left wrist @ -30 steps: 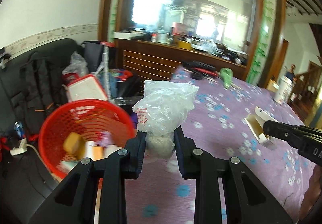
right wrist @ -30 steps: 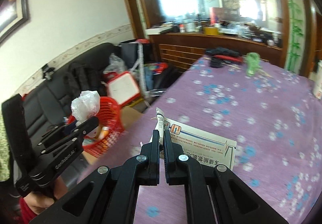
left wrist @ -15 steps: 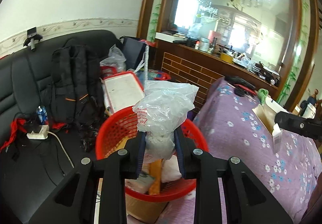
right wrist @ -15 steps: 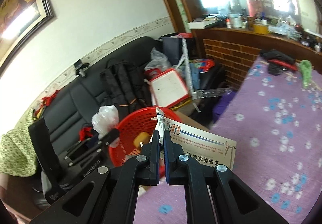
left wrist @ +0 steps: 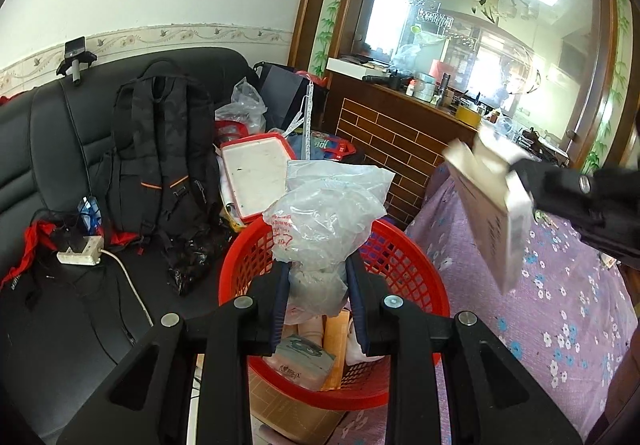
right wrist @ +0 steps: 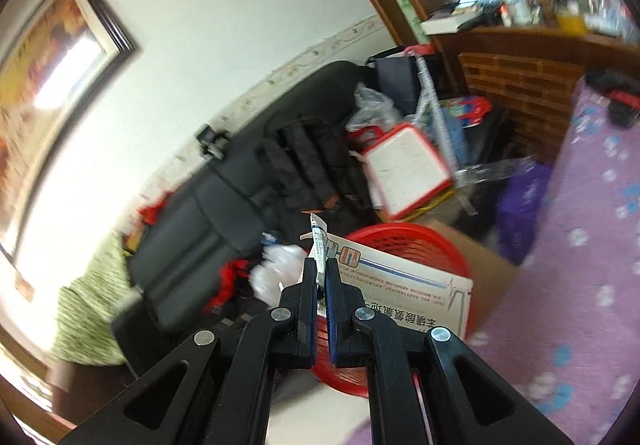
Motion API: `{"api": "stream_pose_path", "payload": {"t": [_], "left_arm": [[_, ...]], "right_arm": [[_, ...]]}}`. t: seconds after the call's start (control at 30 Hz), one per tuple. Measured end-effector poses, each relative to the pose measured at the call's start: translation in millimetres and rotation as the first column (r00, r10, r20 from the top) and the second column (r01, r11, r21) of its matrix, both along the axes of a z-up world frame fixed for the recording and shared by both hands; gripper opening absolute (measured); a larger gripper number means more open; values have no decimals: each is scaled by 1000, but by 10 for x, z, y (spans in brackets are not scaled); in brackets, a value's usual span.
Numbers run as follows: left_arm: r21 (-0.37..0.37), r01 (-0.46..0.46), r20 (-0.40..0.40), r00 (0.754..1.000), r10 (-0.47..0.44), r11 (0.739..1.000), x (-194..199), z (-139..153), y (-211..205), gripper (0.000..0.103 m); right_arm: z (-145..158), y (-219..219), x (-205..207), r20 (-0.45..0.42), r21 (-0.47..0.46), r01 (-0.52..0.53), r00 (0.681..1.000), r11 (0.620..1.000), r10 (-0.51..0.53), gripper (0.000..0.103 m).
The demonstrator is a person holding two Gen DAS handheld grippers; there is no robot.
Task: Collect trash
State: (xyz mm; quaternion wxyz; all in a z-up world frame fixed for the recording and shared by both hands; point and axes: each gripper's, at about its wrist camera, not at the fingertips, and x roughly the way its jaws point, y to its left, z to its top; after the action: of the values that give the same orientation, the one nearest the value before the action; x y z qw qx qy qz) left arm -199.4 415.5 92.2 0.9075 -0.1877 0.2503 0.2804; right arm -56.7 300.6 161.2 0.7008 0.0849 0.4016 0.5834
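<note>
- Left wrist view: the left gripper (left wrist: 316,285) is clenched on a crumpled clear plastic bag (left wrist: 326,217), which hangs directly above the red basket (left wrist: 404,257); wrappers and packets already lie inside.
- Right wrist view: the right gripper (right wrist: 319,277) pinches the flap of a flat white carton (right wrist: 404,289) with printed lettering. That carton sits over the near rim of the basket, seen here as a red arc behind it, and it appears in the left view as a blurred white slab to the right of the basket.
- Step in hand, as I judge it: both pieces of trash are at the drop point. Next, the left gripper needs to open so the bag falls in, then the carton has to tip or slide over the rim.
- Edges and room: the basket mouth is wide and open beneath the bag. The carton looks long against that opening, so it may catch on the rim. The purple flowered surface (left wrist: 552,309) borders the basket's right side, while a black sofa (left wrist: 52,149) and backpack (left wrist: 164,149) crowd the left.
</note>
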Motion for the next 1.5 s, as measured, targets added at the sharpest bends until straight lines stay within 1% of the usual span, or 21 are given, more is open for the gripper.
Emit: {"api": "stream_pose_path", "payload": {"t": [0.1, 0.17, 0.23, 0.3, 0.33, 0.37, 0.4, 0.43, 0.47, 0.5, 0.6, 0.67, 0.7, 0.77, 0.87, 0.93, 1.0, 1.1, 1.17, 1.33, 1.5], "left_arm": [[-10, 4, -3, 1000, -4, 1000, 23, -31, 19, 26], [-11, 3, -6, 1000, -3, 1000, 54, -50, 35, 26], [-16, -2, -5, 1000, 2, 1000, 74, -71, 57, 26], [-27, -7, -4, 1000, 7, 1000, 109, -96, 96, 26], [-33, -6, -3, 1000, 5, 999, 123, -108, 111, 26], [-42, 0, -3, 1000, 0, 999, 146, -122, 125, 27], [-45, 4, -3, 1000, -5, 999, 160, -129, 126, 30], [-44, 7, -4, 1000, -7, 999, 173, -137, 126, 39], [-41, 6, -5, 1000, -6, 999, 185, -144, 116, 45], [-39, 1, -4, 1000, -1, 999, 196, -149, 104, 55], [-40, 5, 0, 1000, -5, 999, 221, -151, 61, 57], [-33, 7, -3, 1000, -7, 999, 228, -145, 28, 61], [-31, 6, -3, 1000, -6, 999, 227, -141, 12, 65], [-22, 0, 0, 1000, 0, 1000, 222, -126, -38, 69], [0, 2, -6, 1000, -2, 1000, 253, -106, -155, 74], [15, 14, -14, 1000, -14, 1000, 295, -100, -293, 77], [39, 29, -25, 999, -28, 999, 346, -94, -436, 78], [75, 68, -46, 997, -64, 995, 434, -83, -677, 81], [98, 102, -65, 993, -96, 990, 527, -91, -884, 82], [141, 176, -106, 981, -161, 974, 728, -127, -1323, 83], [189, 241, -153, 965, -214, 952, 901, -168, -1758, 84]], "right_arm": [[-103, 85, 99, -86, 55, -4, 996, 999, 9, 4], [-209, 142, 191, -154, 85, 5, 988, 996, 9, 7], [-353, 170, 300, -216, 96, 29, 976, 995, -8, 7], [-506, 185, 412, -262, 73, 49, 965, 996, -28, 10], [-549, 171, 452, -269, 61, 57, 962, 997, -39, 16], [-592, 155, 484, -272, 45, 65, 961, 997, -50, 29], [-607, 125, 507, -275, 38, 69, 960, 997, -56, 36], [-616, 80, 538, -277, 37, 78, 959, 996, -65, 45], [-608, 47, 548, -273, 36, 84, 959, 996, -71, 49], [-595, 19, 559, -265, 34, 86, 961, 996, -74, 49], [-524, -107, 572, -228, 29, 94, 970, 995, -86, 49], [-482, -172, 556, -183, 8, 104, 978, 995, -101, 51], [-448, -232, 535, -143, -10, 115, 983, 993, -116, 52], [-421, -330, 526, -99, -23, 131, 986, 991, -133, 58], [-413, -528, 499, -37, -59, 158, 986, 986, -160, 58], [-434, -658, 469, 9, -93, 173, 985, 981, -173, 59], [-462, -814, 443, 65, -129, 199, 979, 971, -192, 61], [-534, -1120, 455, 135, -181, 257, 963, 949, -235, 64], [-591, -1343, 521, 139, -189, 287, 954, 939, -264, 64], [-747, -1840, 711, 104, -205, 353, 935, 913, -338, 64], [-818, -2252, 753, 114, -214, 406, 914, 889, -390, 64]]}}
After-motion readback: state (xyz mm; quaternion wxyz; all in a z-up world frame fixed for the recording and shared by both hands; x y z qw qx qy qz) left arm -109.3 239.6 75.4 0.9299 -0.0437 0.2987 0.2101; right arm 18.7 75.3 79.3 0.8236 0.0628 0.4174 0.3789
